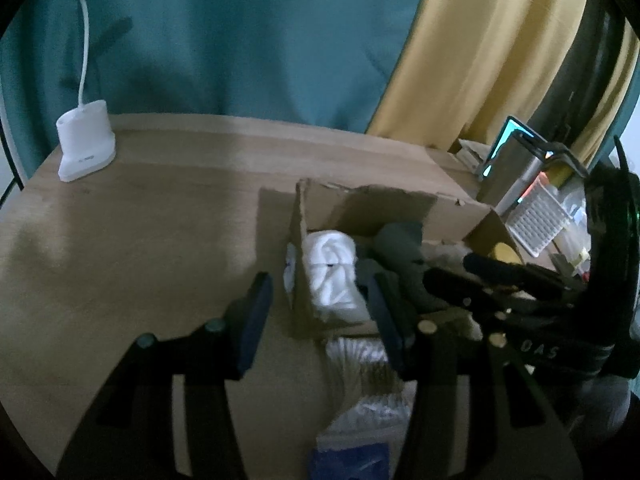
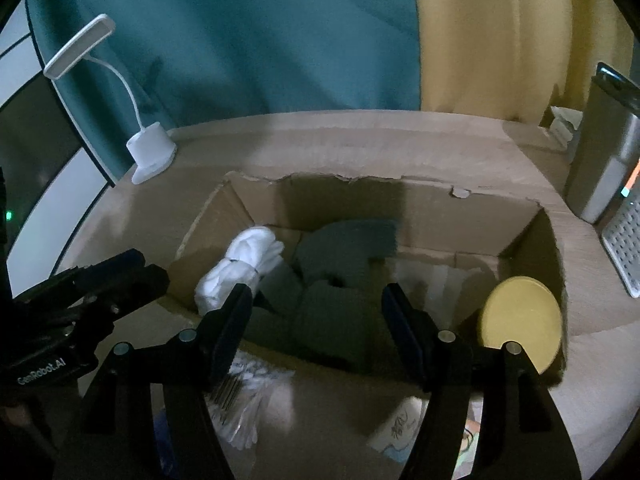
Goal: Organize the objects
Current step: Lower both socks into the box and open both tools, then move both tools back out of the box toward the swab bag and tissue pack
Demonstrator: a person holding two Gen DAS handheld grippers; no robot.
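An open cardboard box stands on the wooden table. Inside it lie a rolled white sock bundle, dark grey cloth and a yellow round disc. My right gripper hovers open over the box's near edge, above the grey cloth, with nothing between its fingers. My left gripper is open and empty too; it hangs beside the box's left wall, where the white socks show. Each gripper shows in the other's view: the left gripper at the left, the right gripper at the right.
A clear plastic bag and a printed paper packet lie in front of the box. A white desk lamp stands at the table's far left. A metal container and a white gridded item stand at the right. Curtains hang behind.
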